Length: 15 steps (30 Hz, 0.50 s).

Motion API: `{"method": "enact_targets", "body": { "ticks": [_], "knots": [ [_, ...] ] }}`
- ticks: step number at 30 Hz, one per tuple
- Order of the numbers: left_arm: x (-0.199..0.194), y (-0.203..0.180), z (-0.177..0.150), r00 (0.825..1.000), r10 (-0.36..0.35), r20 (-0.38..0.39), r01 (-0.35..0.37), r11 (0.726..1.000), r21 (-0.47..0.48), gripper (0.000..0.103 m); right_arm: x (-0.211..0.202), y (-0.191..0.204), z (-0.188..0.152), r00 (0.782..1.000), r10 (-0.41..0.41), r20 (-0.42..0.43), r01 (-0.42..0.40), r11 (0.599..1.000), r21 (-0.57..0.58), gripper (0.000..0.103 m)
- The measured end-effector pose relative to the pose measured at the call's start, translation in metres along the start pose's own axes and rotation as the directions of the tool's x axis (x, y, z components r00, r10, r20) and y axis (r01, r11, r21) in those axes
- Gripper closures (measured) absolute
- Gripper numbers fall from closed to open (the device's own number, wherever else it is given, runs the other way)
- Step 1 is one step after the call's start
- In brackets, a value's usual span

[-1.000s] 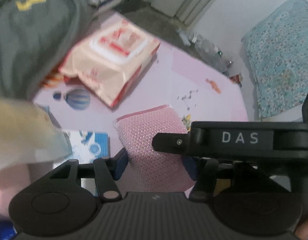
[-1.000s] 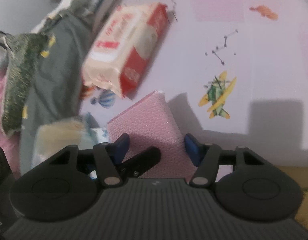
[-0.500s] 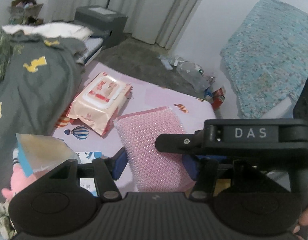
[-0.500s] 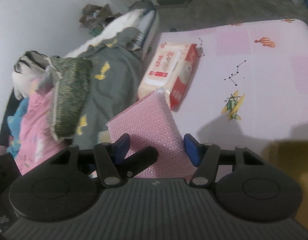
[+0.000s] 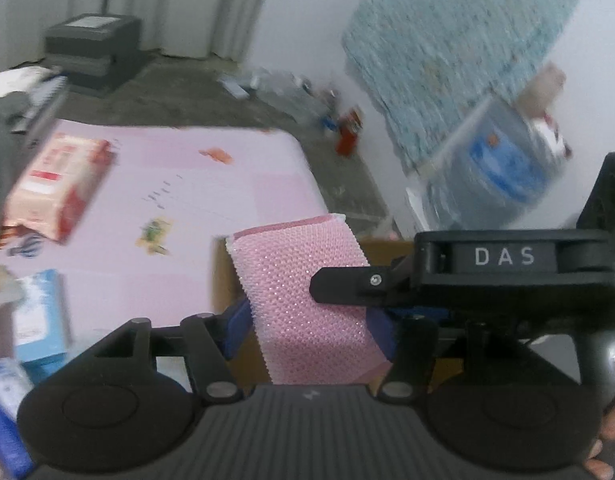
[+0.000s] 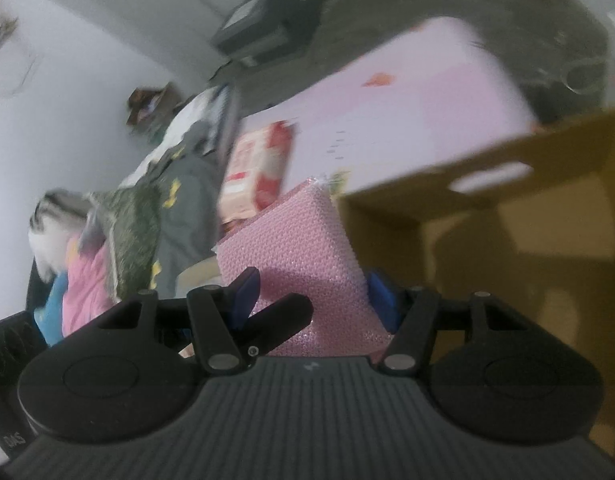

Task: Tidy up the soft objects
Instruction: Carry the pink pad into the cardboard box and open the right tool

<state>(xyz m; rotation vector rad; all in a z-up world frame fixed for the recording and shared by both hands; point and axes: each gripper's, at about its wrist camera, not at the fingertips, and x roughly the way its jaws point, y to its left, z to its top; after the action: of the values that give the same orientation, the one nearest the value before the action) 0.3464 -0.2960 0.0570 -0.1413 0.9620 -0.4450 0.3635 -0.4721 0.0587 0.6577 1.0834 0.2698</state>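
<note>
While both my left tool (image 5: 309, 330) and right tool (image 6: 307, 300) clamped the pink sponge (image 5: 307, 300) above the cardboard box (image 6: 507, 208), the left jaws were opening; uneven release risked it missing.

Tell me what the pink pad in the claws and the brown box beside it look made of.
Pink pad: apparently soft sponge or foam under a glittery, finely dimpled mesh; sparkling dots show.
Brown box: likely cardboard, with a matte tan face and a cut handle slot.

The left hand-held gripper (image 5: 309, 328) and right hand-held gripper (image 5: 347, 286) both clamp a pink sponge (image 5: 303, 300) above a cardboard box (image 5: 223, 276); the left jaws are opening.
</note>
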Motion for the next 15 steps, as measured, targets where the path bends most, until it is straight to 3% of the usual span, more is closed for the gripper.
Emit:
{"method": "enact_targets", "body": {
  "ticks": [4, 9, 15],
  "knots": [
    [0.042, -0.012, -0.005, 0.998, 0.041, -0.056, -0.04, 0.999, 0.02, 0.036, 0.004, -0.051, -0.005, 1.0, 0.0, -0.002, 0.0, 0.995, 0.095, 0.043],
    [0.078, -0.005, -0.014, 0.986, 0.124, -0.114, -0.119, 0.992, 0.052, 0.034, 0.043, -0.106, -0.009, 0.999, 0.028, -0.025, -0.022, 0.978, 0.207, 0.043],
    [0.059, 0.012, -0.016, 0.991, 0.052, -0.123, -0.046, 0.998, 0.051, 0.033, 0.061, -0.135, -0.016, 0.999, 0.043, -0.025, -0.035, 0.963, 0.267, 0.044]
  ]
}}
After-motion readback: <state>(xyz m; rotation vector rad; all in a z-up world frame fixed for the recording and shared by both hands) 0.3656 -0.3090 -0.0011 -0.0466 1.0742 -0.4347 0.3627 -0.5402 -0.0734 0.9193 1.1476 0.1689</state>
